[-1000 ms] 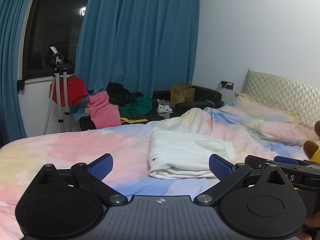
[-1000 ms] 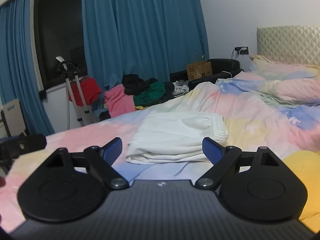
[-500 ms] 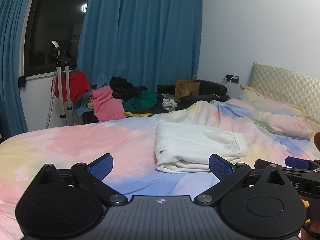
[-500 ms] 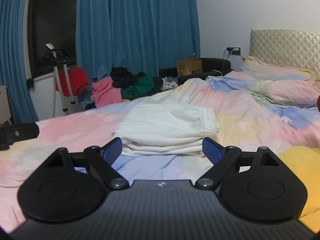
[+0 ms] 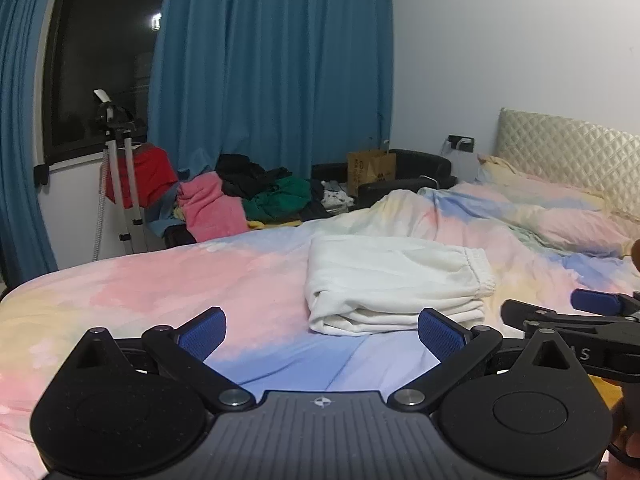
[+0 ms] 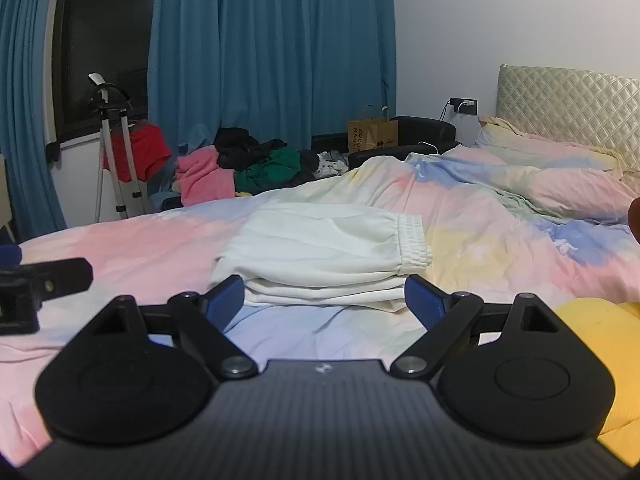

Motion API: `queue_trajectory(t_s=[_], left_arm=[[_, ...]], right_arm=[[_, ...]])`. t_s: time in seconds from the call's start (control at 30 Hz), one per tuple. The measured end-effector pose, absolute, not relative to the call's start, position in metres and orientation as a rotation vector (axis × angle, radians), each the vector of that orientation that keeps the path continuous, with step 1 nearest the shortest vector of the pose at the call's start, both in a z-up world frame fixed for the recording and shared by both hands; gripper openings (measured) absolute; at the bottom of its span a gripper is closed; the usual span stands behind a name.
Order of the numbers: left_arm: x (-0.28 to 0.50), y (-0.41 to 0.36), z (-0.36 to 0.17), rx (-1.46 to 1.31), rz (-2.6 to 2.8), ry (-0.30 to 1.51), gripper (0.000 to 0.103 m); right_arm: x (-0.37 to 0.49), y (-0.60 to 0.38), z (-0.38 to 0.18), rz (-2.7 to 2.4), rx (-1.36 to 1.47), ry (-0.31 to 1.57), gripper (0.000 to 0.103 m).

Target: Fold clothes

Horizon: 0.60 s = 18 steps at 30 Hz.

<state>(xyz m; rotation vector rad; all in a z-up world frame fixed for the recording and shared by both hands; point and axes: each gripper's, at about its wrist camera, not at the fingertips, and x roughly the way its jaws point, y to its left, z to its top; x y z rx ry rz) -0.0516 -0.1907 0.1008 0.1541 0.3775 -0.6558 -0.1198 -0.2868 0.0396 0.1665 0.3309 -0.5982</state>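
Here, folded white garment (image 5: 394,284), perhaps trousers, on pastel bed (image 5: 168,280); left gripper (image 5: 322,330) and right gripper (image 6: 324,298) both spread, empty.

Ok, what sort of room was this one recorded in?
A home bedroom, by the look of it: a bed with pastel tie-dye bedding and a quilted headboard, blue curtains over a dark window, and a pile of unfolded clothes beyond the bed.

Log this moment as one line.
task: fold clothes | white garment: folded, on bed | left claw: open, empty | right claw: open, empty | contact: none
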Motion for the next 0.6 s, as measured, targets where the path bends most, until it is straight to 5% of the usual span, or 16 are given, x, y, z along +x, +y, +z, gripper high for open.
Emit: queue_trajectory(t_s=[0.6], left_arm=[[-0.0552,-0.1842,0.1005,0.142,-0.656,0.396,0.103]], right_arm=[[-0.121,-0.2882,0.0406,-0.601,0.178,0.334,0.089]])
